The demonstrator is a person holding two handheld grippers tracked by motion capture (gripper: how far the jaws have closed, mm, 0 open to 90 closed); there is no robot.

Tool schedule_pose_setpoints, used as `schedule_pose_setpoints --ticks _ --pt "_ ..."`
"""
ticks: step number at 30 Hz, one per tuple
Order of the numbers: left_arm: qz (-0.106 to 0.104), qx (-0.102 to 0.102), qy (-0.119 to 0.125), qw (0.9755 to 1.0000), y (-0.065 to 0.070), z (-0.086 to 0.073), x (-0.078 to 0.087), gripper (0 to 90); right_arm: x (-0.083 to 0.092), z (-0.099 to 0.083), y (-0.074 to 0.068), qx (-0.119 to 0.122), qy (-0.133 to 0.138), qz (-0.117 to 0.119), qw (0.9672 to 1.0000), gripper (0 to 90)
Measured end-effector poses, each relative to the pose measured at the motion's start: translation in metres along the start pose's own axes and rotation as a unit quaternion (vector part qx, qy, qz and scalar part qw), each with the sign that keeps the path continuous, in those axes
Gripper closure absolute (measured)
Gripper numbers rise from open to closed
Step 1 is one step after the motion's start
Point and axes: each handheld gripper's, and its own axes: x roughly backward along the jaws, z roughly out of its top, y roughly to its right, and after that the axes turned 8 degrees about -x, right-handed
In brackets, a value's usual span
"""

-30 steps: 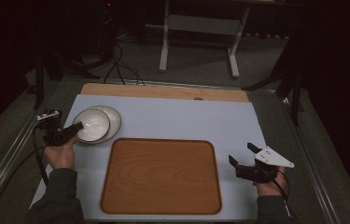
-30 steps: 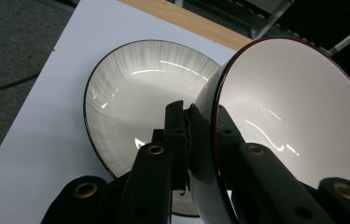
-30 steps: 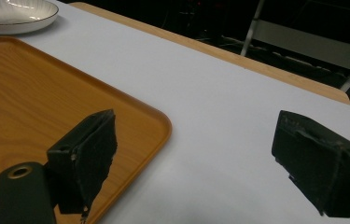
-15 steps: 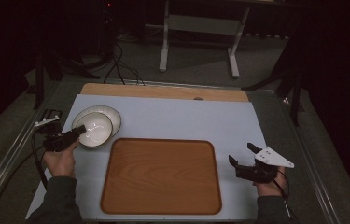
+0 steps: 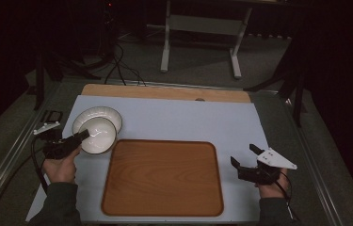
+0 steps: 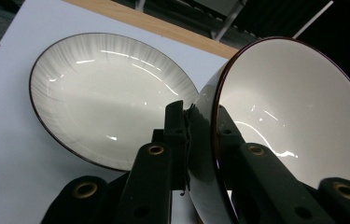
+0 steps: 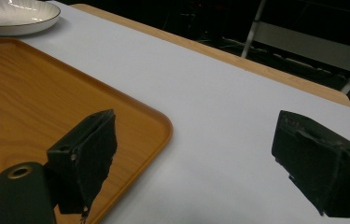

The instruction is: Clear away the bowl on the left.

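Note:
My left gripper [image 5: 82, 135] is shut on the near rim of a small white bowl [image 5: 100, 134], holding it tilted just off the front of a wider white plate [image 5: 106, 113] with a dark rim. In the left gripper view the jaws pinch the bowl [image 6: 298, 98] wall, one inside and one outside, and the plate [image 6: 98, 93] lies flat behind it. A wooden tray [image 5: 162, 176] lies in the middle of the table, its left corner close to the bowl. My right gripper [image 5: 244, 155] stands open right of the tray, nothing between its jaws [image 7: 196, 140].
A pale sheet [image 5: 188, 117] covers the table, with a wooden strip [image 5: 164, 92] along its far edge. Metal rails run down both sides. Beyond the table stand a white frame's legs [image 5: 167, 52] and loose cables [image 5: 122, 66] on the floor.
My left gripper has drawn the bowl off the plate, nearer to the person and toward the tray's left corner. The right gripper has kept still.

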Motion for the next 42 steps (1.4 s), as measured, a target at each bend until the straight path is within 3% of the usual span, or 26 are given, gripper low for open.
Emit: schedule_pose_setpoints --ticks 24,42 --pt "-0.037 -0.030 -0.025 0.9986 0.027 -0.010 0.004 81.9 0.001 0.000 0.000 -0.002 0.003 0.000 1.0000 13.5" --pt "-0.060 -0.056 -0.048 0.9955 0.049 -0.019 -0.004 81.8 0.001 0.001 0.000 0.003 0.004 0.000 1.0000 13.5"
